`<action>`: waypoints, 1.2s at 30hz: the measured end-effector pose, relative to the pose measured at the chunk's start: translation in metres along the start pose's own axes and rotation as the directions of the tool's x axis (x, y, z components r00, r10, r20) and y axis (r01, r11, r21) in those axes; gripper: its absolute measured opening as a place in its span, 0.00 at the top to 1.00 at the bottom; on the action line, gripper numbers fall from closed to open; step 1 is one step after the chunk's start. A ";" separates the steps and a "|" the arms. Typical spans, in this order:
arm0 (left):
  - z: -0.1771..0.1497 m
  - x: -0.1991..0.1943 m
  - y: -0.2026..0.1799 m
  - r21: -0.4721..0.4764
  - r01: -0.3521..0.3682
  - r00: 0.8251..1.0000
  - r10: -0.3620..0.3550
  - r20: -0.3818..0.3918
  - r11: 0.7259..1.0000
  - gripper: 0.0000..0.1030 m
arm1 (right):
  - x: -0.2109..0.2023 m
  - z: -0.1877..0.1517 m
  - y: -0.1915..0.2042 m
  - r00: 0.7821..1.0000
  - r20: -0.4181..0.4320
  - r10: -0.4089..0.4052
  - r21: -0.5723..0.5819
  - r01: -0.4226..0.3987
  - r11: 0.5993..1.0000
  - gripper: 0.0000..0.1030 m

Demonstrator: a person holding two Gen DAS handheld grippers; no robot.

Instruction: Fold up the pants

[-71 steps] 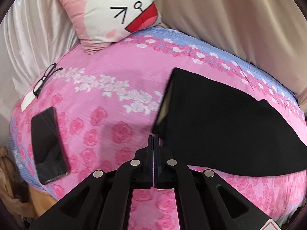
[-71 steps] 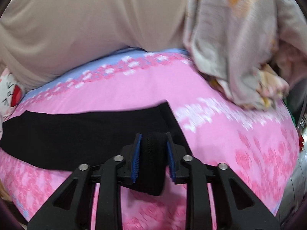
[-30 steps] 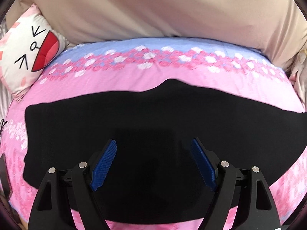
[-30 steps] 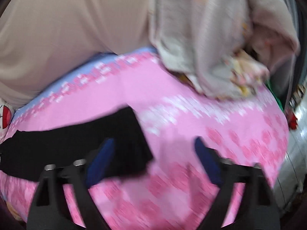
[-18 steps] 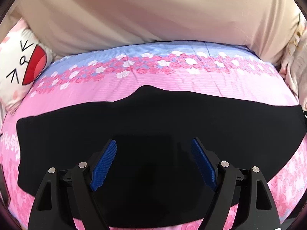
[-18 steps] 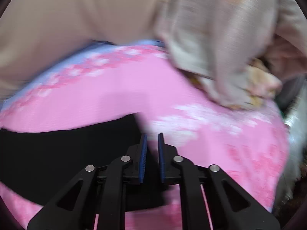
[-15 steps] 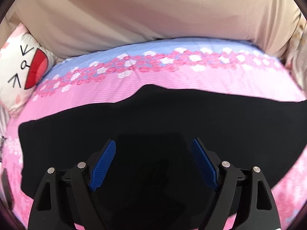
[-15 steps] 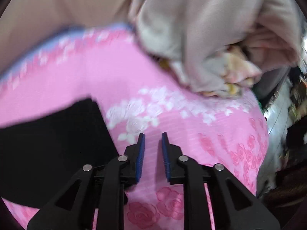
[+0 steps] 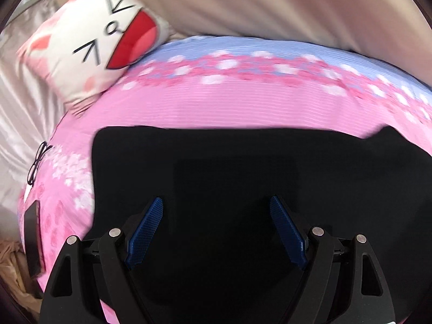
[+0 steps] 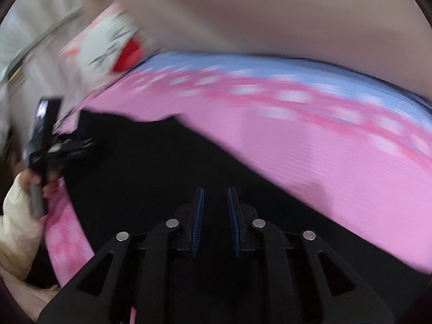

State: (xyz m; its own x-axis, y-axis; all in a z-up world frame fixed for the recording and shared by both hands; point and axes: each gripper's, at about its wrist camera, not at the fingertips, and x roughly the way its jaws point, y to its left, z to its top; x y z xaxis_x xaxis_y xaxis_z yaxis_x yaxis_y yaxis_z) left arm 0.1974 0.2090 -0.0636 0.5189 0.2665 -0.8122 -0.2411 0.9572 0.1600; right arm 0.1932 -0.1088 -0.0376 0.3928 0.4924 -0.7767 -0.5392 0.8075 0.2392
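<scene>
The flat black pants [image 9: 243, 167] lie spread across the pink floral bedsheet [image 9: 216, 108]. Your left gripper [image 9: 216, 224] hovers above them, jaws wide apart; your right gripper [image 10: 214, 216] is nearly closed, gripping nothing. Only the right view shows your left hand [image 10: 40, 181].

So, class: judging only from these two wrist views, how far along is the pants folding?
Done: the black pants lie flat as one long strip on the pink bedsheet. In hand: nothing; the left claw hovers wide open over them, the right claw is narrowly parted and empty. Left: folding the length over.
</scene>
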 end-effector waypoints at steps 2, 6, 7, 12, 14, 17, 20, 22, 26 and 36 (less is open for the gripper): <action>0.009 0.010 0.015 -0.017 0.009 1.000 -0.009 -0.002 1.000 0.17 | 0.037 0.019 0.019 0.999 -0.036 0.015 -0.043 -0.017 0.999 0.82; 0.032 0.033 0.027 -0.018 0.039 0.999 -0.039 0.003 0.999 0.14 | 0.087 0.059 0.025 0.999 -0.043 -0.018 -0.032 0.017 0.999 0.87; 0.036 0.037 0.026 -0.013 0.037 0.999 -0.037 0.006 0.999 0.09 | 0.094 0.067 0.021 0.999 -0.035 -0.029 -0.021 0.029 0.999 0.88; 0.057 0.053 0.023 0.021 0.034 0.999 -0.035 0.029 0.999 0.05 | 0.108 0.088 0.013 0.998 -0.026 -0.055 0.036 0.056 0.998 0.94; 0.058 0.047 0.024 0.032 0.039 0.999 -0.040 0.029 0.999 0.06 | 0.093 0.087 0.021 1.000 0.008 -0.014 0.059 0.013 0.998 0.90; 0.045 0.021 0.035 0.034 0.038 0.996 -0.041 0.077 0.999 0.07 | 0.080 0.074 0.031 0.998 0.011 -0.054 -0.015 0.054 0.998 0.89; 0.027 0.012 0.044 0.042 -0.031 0.996 0.027 0.087 0.999 0.07 | 0.083 0.065 0.021 0.998 -0.015 -0.063 0.054 0.064 0.996 0.89; 0.017 0.010 0.053 0.030 -0.122 0.990 0.119 0.079 0.992 0.11 | 0.069 0.060 0.032 1.000 0.015 -0.020 0.074 0.019 0.997 0.85; -0.002 -0.031 0.066 -0.030 -0.036 0.993 0.039 0.111 0.999 0.09 | 0.051 0.032 0.087 0.995 0.011 0.098 0.006 -0.098 0.995 0.85; -0.043 -0.014 0.036 0.051 -0.135 0.989 0.132 0.065 0.990 0.06 | 0.006 -0.049 0.032 1.000 0.030 0.010 0.141 -0.014 0.990 0.88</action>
State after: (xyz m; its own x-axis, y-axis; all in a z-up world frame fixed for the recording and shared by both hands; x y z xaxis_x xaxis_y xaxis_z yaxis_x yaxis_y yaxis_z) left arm 0.1461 0.2350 -0.0708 0.5348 0.3969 -0.7460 -0.2671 0.9169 0.2964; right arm 0.1414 -0.0960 -0.0633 0.4095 0.5099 -0.7565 -0.4344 0.8382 0.3298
